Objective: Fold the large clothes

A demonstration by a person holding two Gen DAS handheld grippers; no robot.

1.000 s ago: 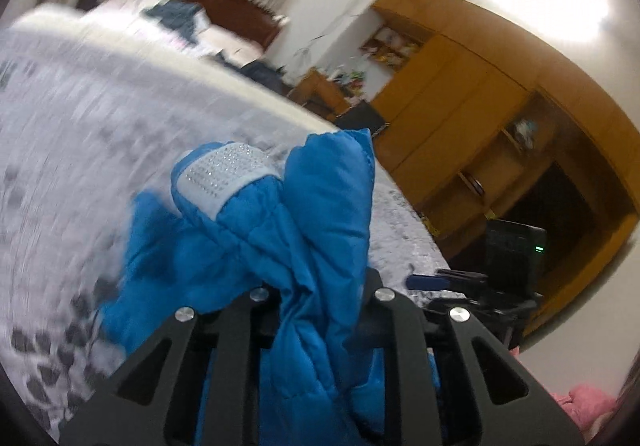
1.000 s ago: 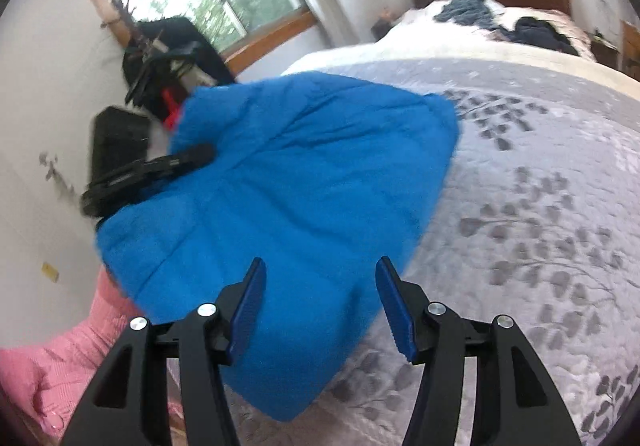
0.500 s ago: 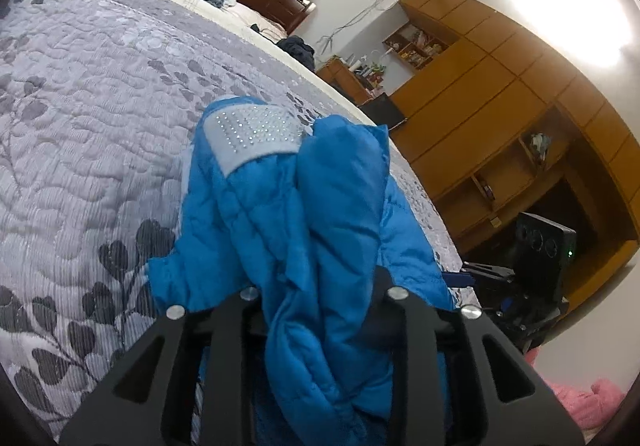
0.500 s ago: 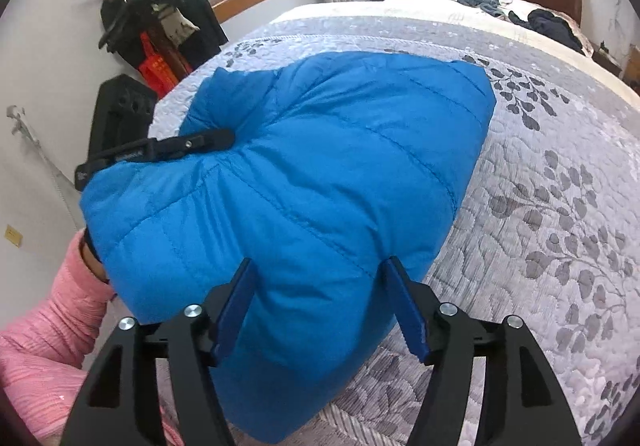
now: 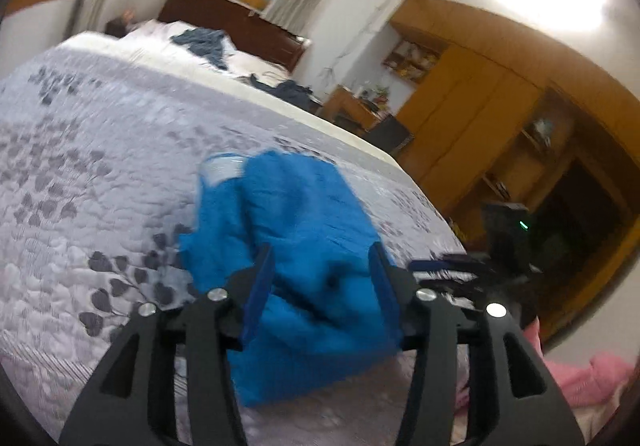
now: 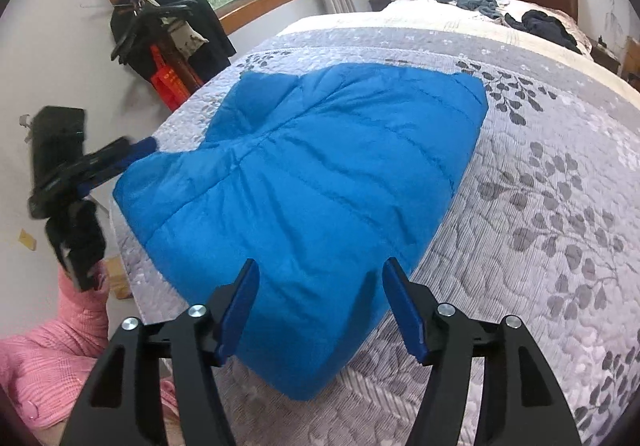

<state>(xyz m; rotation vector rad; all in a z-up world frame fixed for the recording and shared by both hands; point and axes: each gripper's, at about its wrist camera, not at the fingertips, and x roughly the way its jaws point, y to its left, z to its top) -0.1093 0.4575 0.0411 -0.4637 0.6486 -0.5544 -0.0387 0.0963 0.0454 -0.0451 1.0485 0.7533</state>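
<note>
— Hovering with both tongs spread, holding nothing: left gripper [image 5: 322, 280], right gripper [image 6: 320, 304]. We judge one fold laid.
— Blue jacket [image 6: 320, 174] lies on quilt [image 6: 560, 206], just ahead of both. Next: pinch an edge, fold again.

A bright blue quilted puffer jacket [image 6: 320, 182] lies folded and flat on the grey leaf-patterned quilt [image 6: 560, 206], spreading ahead of the right fingers [image 6: 404, 310], its near edge between them.
</note>
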